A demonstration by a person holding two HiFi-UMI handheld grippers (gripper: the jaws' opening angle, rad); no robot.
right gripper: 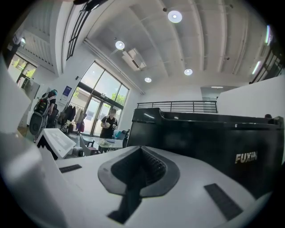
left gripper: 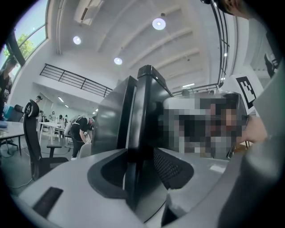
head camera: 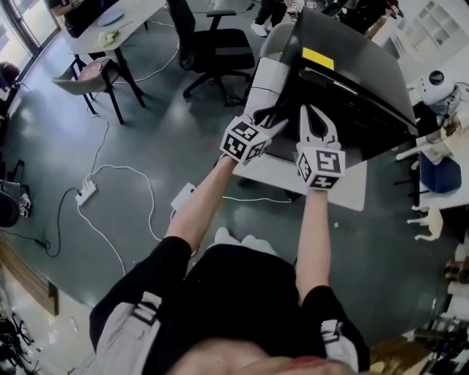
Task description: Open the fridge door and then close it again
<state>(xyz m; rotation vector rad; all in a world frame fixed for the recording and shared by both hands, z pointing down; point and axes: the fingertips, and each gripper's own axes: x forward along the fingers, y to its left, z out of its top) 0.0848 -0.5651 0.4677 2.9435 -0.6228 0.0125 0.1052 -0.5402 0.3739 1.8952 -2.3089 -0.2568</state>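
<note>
A black fridge (head camera: 352,66) stands on a low white stand (head camera: 344,189) in front of me, with a yellow label on its top. My left gripper (head camera: 277,121) reaches level to the fridge's left front corner. In the left gripper view the dark edge of the fridge door (left gripper: 144,111) runs down between the jaws of that gripper (left gripper: 138,178), and the pads lie against it on both sides. My right gripper (head camera: 311,111) hovers just to the right, in front of the fridge's black face (right gripper: 191,133). Its jaws (right gripper: 136,178) are shut with nothing between them.
A black office chair (head camera: 212,44) stands behind the fridge to the left. A desk (head camera: 110,22) and a chair are at the far left. White cables and a power strip (head camera: 86,192) lie on the grey floor. White furniture (head camera: 432,220) crowds the right side. People stand far off.
</note>
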